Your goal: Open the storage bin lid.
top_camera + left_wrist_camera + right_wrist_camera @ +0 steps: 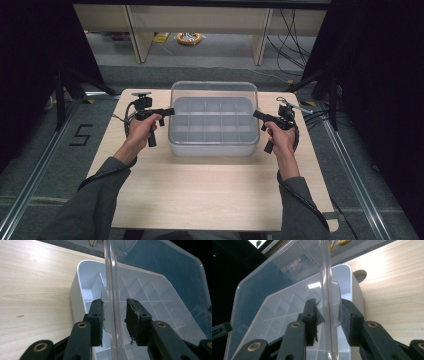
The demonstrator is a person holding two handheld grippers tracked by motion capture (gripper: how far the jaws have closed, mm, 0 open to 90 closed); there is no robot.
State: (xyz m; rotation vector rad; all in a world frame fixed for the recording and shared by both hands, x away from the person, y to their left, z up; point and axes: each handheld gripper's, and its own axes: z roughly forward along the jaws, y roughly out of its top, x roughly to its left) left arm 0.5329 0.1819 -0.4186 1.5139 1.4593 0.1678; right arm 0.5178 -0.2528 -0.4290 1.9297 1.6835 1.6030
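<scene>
- Left hand-held gripper [169, 111] and right hand-held gripper [256, 114] each clamp an end of the clear plastic lid [214, 88].
- Lid sits raised over the white compartmented plastic box [212, 146] on the light wooden worktop [200, 190].

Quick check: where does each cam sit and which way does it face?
High view: above the person's side, looking forward and down at the table; forearms, hands show.
Left gripper view: on the left claw, facing along its jaws at the clear lid.
Right gripper view: on the right claw, same.
Shared: lid and white box.
</scene>
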